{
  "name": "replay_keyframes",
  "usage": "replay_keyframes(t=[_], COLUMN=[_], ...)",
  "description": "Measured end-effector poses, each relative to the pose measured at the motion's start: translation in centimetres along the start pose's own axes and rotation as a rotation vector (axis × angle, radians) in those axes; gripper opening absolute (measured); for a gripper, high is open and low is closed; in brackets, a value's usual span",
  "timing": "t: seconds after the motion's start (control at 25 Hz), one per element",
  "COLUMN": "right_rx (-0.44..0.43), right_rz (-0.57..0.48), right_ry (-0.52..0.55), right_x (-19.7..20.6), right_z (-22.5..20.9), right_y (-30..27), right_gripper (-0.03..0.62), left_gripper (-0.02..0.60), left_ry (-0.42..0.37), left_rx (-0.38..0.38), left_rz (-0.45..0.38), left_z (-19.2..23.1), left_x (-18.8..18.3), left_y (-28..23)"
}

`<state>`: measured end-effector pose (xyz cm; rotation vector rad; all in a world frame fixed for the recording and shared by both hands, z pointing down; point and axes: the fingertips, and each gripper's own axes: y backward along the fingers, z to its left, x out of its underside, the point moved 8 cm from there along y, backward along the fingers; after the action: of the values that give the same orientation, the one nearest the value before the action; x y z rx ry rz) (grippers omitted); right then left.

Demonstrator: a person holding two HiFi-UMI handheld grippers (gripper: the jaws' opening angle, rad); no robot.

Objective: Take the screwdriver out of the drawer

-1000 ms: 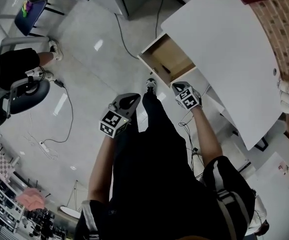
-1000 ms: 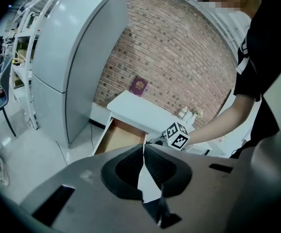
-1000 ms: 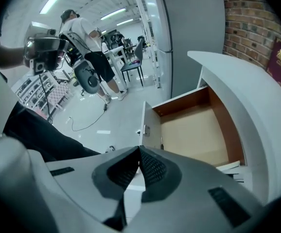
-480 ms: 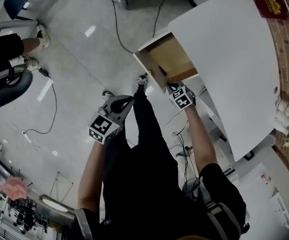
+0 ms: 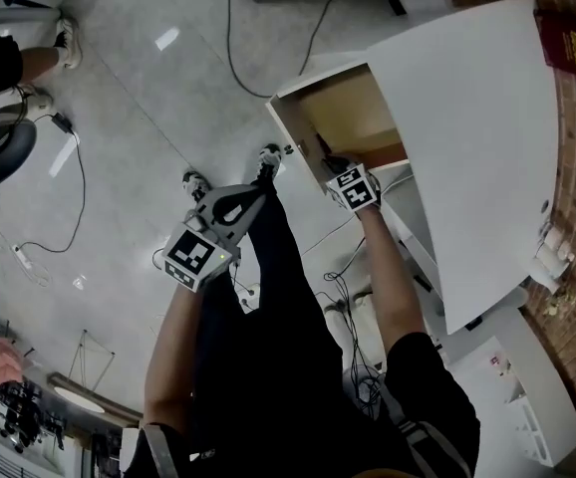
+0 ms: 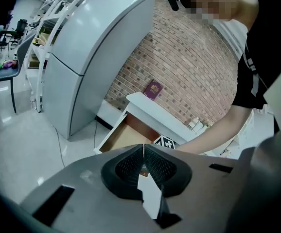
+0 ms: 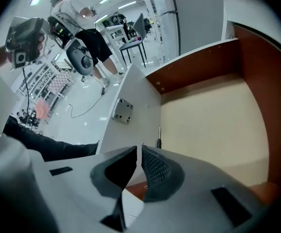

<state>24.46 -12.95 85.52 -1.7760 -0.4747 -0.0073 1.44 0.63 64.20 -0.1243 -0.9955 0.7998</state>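
The wooden drawer (image 5: 353, 113) stands pulled out from under the white desk. In the right gripper view the screwdriver (image 7: 159, 139) shows as a thin dark shaft lying on the drawer floor (image 7: 213, 125) against the inside of the white front panel. My right gripper (image 7: 140, 147) hangs steeply down over that near corner, just above the shaft. Its jaws are opening, with a narrow slit and nothing between them. In the head view the right gripper (image 5: 333, 165) sits at the drawer's near edge. My left gripper (image 5: 260, 191) is shut and empty, held over the floor short of the drawer (image 6: 123, 137).
The white desk top (image 5: 467, 137) overhangs the drawer's far part and carries a red book (image 5: 572, 43). A metal bracket (image 7: 123, 111) sits on the outside of the drawer front. Cables (image 5: 238, 48) run over the floor. A grey cabinet (image 6: 82, 57) stands left of the desk.
Both grippers have sunk toward the drawer. The right one moved from in front of the drawer front to over its near inside edge. The left one followed lower, staying outside.
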Motion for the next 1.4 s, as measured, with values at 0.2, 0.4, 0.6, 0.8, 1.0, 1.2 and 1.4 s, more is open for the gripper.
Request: replay_keyframes(t=[0.2,0.4,0.6,0.8,1.0,1.2,1.4], right_rx=[0.031,0.032,0.018,-0.087,-0.212,-0.23,-0.291], right_rz=[0.069,0.12,0.18,0.262,0.408,0.403,0.471], right_ry=[0.064,0.125,0.218,0.237,0.165,0.193,0.144], right_x=[-0.4,-0.6,-0.8,-0.9,-0.4,-0.8,-0.3], right_z=[-1.2,-2.1,-3.3,-4.4,-4.9,-5.5,-5.8], right_y=[-0.5,-2.0,-3.3,-4.9,-6.3,-6.8,-7.7], right_gripper=[0.09,0.107,0.124,0.156,0.149,0.158,0.157], left_gripper=[0.02,0.02,0.02,0.02,0.02,0.02,0.02], left_ry=[0.015,0.048,0.058,0.087,0.097,0.103,0.115], left_rx=[-0.01,-0.016,-0.006,-0.008,-0.011,-0.012,-0.019], left_rz=[-0.031,-0.046,-0.074,-0.135,-0.131,-0.128,-0.127], left_z=[1.1,2.0,1.6,1.6,2.5,2.8,3.0], left_x=[0.8,2.1,2.2,0.9,1.4,1.8,2.0], left_y=[0.1,-0.1,-0.4,-0.5,-0.7,-0.8,-0.9])
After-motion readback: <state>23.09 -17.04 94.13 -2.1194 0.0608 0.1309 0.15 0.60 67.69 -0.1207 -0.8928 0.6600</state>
